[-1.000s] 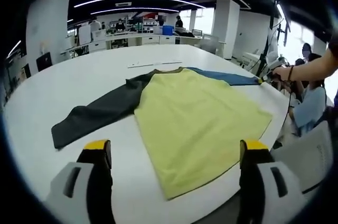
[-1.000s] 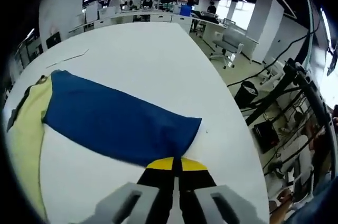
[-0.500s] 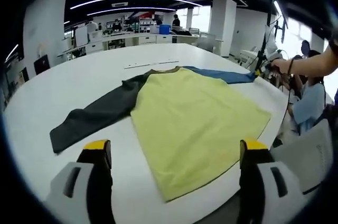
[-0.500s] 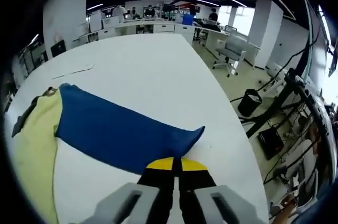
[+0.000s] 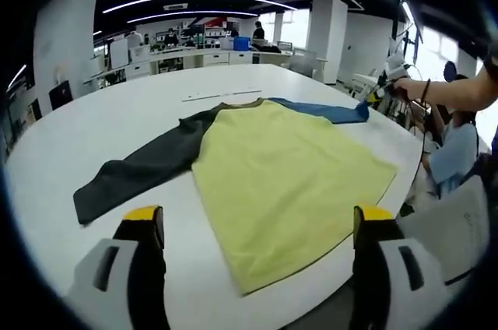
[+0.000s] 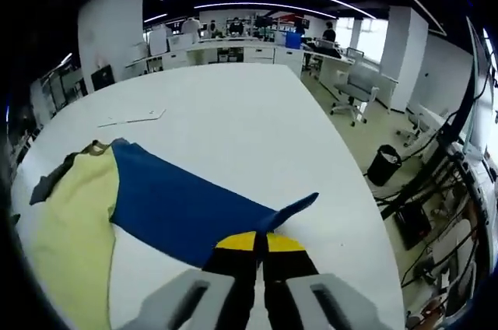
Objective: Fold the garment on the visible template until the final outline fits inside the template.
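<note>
A long-sleeved shirt lies flat on the white table (image 5: 93,128). It has a yellow body (image 5: 288,174), a dark grey sleeve (image 5: 140,170) stretched to the left and a blue sleeve (image 5: 327,110) at the far right. My left gripper (image 5: 258,217) stands open above the table's near edge, with the shirt's hem between its yellow-tipped jaws but not held. My right gripper (image 6: 261,240) is shut on the cuff of the blue sleeve (image 6: 179,205) and holds it a little off the table. In the left gripper view the right gripper (image 5: 375,90) shows in a person's hand.
A thin pale strip (image 5: 226,96) lies on the table beyond the collar. Past the table's right edge are a black bin (image 6: 384,165), office chairs (image 6: 354,89) and cables. Seated people (image 5: 455,139) are at the right. Desks line the back of the room.
The right gripper has raised the blue cuff and drawn it inward toward the yellow body, so the sleeve's end now curls up. The left gripper has barely moved.
</note>
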### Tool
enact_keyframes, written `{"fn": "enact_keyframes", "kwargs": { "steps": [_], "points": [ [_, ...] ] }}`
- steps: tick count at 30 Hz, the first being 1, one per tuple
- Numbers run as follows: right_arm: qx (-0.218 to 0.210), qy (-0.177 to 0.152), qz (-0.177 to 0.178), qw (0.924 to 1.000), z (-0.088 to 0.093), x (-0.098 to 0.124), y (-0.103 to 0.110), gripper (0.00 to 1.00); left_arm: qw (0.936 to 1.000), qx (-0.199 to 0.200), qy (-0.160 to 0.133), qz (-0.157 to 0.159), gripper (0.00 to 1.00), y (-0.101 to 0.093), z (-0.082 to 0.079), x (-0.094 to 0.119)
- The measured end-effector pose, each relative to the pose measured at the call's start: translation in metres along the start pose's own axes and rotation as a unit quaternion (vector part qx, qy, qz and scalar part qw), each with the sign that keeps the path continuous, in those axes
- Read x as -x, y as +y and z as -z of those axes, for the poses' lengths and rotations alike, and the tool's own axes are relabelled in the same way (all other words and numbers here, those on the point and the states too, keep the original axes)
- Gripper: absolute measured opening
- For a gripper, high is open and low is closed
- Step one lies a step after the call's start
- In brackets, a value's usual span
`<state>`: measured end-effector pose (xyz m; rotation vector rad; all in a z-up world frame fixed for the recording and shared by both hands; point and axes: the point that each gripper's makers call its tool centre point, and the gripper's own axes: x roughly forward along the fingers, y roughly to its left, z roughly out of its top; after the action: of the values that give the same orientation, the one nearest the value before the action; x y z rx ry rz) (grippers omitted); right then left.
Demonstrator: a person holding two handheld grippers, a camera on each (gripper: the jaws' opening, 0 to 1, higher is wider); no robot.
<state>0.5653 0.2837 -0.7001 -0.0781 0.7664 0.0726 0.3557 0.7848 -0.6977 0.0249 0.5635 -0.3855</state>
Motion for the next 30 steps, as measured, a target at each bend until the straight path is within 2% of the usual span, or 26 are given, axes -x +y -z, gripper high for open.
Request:
{"fn": "enact_keyframes", "kwargs": {
  "steps": [11,30],
  "points": [
    [0.013,-0.012,-0.036,0.9992,-0.020,-0.001,0.039,0.00,1.0000,0.002,0.000,0.005,0.99,-0.002,-0.003,0.002],
    [0.049,-0.015,-0.100,0.9937,-0.047,-0.011,0.122,0.00,0.9999,-0.002,-0.001,0.010,0.99,-0.001,-0.005,0.005]
  ]
}}
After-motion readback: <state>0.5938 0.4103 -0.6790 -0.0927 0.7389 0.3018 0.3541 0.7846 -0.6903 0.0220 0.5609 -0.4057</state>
